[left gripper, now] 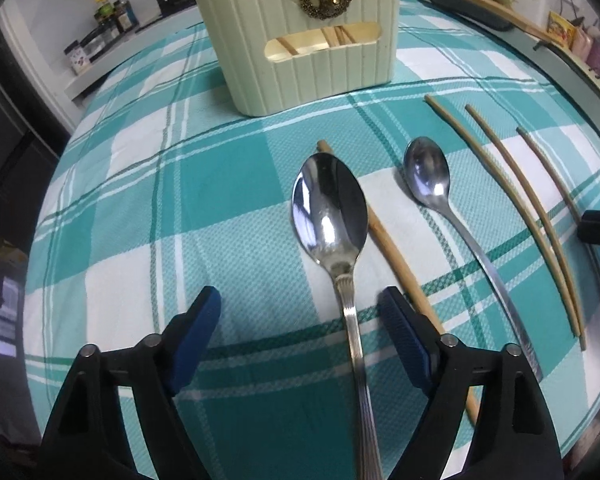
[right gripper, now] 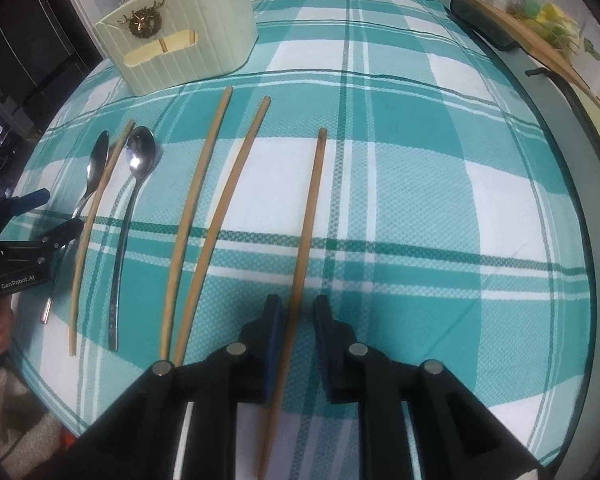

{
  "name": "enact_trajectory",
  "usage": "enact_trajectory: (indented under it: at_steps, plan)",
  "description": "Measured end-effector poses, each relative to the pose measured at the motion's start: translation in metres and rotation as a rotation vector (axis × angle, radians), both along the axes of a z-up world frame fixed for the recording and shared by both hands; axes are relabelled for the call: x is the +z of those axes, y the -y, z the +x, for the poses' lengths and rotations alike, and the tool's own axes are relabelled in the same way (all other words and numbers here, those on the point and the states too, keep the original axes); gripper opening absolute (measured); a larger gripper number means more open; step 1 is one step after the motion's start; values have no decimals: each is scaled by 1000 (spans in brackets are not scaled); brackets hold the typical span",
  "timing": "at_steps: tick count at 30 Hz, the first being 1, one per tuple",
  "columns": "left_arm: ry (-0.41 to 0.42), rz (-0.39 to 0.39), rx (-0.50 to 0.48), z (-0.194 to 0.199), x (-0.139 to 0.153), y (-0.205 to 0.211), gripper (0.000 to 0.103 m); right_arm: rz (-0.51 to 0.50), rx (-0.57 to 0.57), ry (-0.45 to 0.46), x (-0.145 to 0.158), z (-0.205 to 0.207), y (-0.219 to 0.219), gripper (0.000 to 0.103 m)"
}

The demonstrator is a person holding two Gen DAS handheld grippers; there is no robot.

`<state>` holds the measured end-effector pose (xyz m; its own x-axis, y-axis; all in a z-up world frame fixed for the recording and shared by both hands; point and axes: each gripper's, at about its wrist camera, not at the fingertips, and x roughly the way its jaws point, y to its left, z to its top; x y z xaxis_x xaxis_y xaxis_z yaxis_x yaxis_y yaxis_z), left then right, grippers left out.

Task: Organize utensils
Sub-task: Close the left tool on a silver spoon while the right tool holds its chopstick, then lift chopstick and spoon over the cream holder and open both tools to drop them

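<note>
L gripper (left gripper: 300, 320) jaws spread wide, straddling big spoon (left gripper: 330, 208) handle; R gripper (right gripper: 296, 316) jaws apart, not pinching, around lone chopstick (right gripper: 306, 240); both flat on cloth, holder (left gripper: 300, 40) far end. Risk: thin, slick stock; pads may scrape cloth, roll/skid item; neighbouring chopstick (left gripper: 396, 256) beside spoon could get snagged.

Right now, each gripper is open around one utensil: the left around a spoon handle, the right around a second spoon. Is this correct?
Not quite. The right gripper is open around a chopstick, not a spoon, as the right wrist view shows. The left gripper is indeed open around the handle of the large spoon.
</note>
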<state>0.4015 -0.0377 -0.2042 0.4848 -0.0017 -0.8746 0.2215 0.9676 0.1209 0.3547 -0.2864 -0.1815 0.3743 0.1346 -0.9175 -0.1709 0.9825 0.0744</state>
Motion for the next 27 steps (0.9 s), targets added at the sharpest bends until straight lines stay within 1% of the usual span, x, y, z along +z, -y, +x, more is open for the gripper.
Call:
enact_trajectory:
  at_steps: [3,6,10,11,13,14,18,20,21,22,24,27]
  plan:
    - [-18,-63,28,13,0,0,71,-33,30,14,1,13,-5,17]
    - [-24,-130,72,24,-2,-5,69,-30,48,30,2,28,-8,17]
    - [0,-141,83,34,-2,-5,64,-18,47,45,3,50,-10,17]
    - [5,-140,83,35,-1,-5,60,-17,46,45,3,55,-12,17]
    - [14,-140,71,36,0,-4,45,-26,54,43,3,64,-14,17]
    - [16,-137,65,36,0,-3,42,-31,57,46,3,67,-16,17]
    - [18,-158,57,40,1,-6,42,-67,87,71,3,75,-23,16]
    - [11,-183,58,40,2,-10,41,-79,92,82,3,76,-26,9]
    - [7,-196,62,39,3,-13,41,-79,88,85,4,76,-26,8]
    - [12,-207,67,37,6,-16,41,-64,80,87,5,76,-25,7]
    - [37,-224,72,29,15,-22,41,0,60,103,9,73,-19,6]
    - [87,-245,66,14,34,-29,41,66,31,144,22,63,-9,6]
